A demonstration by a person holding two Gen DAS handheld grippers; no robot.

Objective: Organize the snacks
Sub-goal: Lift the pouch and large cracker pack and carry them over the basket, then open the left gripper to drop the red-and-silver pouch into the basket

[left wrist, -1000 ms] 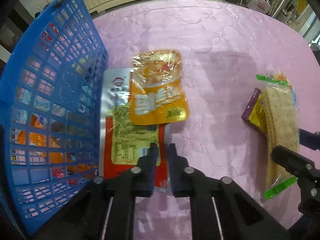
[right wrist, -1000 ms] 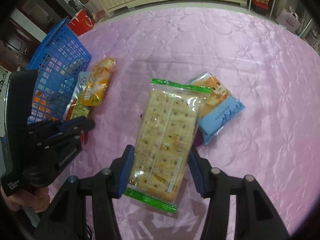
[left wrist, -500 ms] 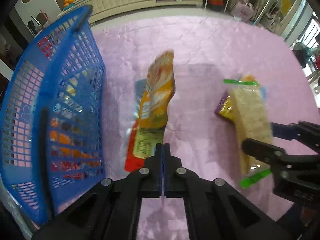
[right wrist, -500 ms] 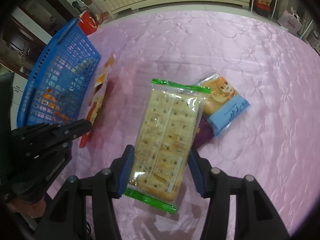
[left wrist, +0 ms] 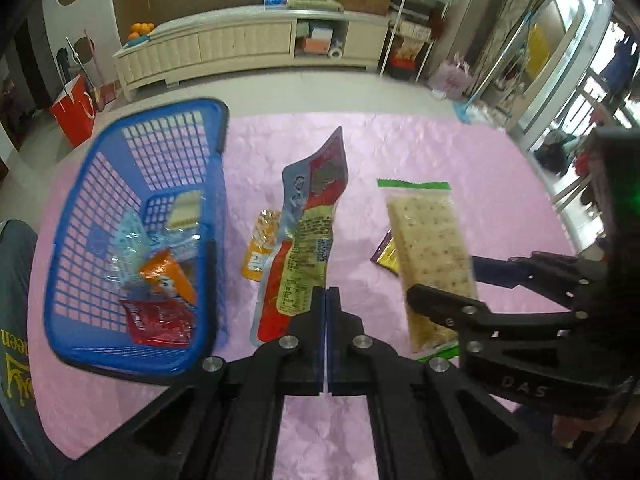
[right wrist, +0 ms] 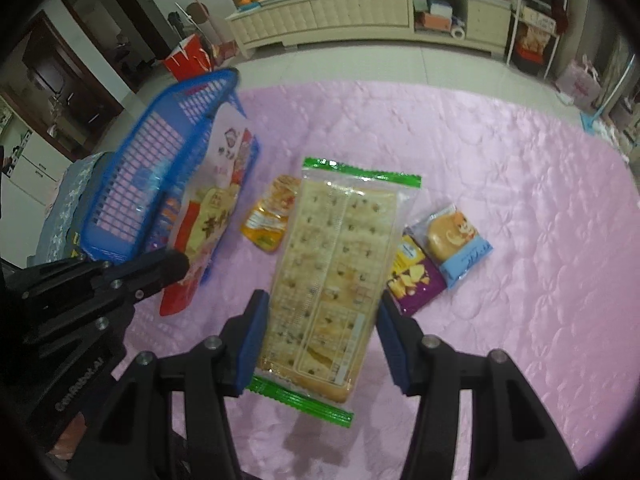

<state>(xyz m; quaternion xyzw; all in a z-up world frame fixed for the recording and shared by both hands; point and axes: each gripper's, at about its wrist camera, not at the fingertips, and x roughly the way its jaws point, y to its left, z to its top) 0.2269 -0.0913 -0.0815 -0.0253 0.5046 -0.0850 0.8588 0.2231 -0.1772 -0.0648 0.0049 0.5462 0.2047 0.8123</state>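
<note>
My left gripper [left wrist: 325,304] is shut on the bottom edge of a long red and white snack pouch [left wrist: 306,240] and holds it up above the pink table, to the right of the blue basket [left wrist: 80,216]. The pouch also shows in the right wrist view [right wrist: 208,216]. My right gripper [right wrist: 320,320] is shut on a clear cracker pack with green ends [right wrist: 332,276] and holds it lifted; it also shows in the left wrist view [left wrist: 430,256]. The basket [right wrist: 160,172] holds several snack packs [left wrist: 160,300].
An orange pouch [right wrist: 270,216] lies on the pink cloth [right wrist: 500,168] between the two held packs. A purple chip bag [right wrist: 416,276] and a blue cake pack [right wrist: 454,240] lie to the right. A cream cabinet [right wrist: 360,12] stands beyond the table.
My left gripper has shut on the red and white pouch and lifted it off the table; the orange pouch slid off it. My right gripper rose with the cracker pack.
</note>
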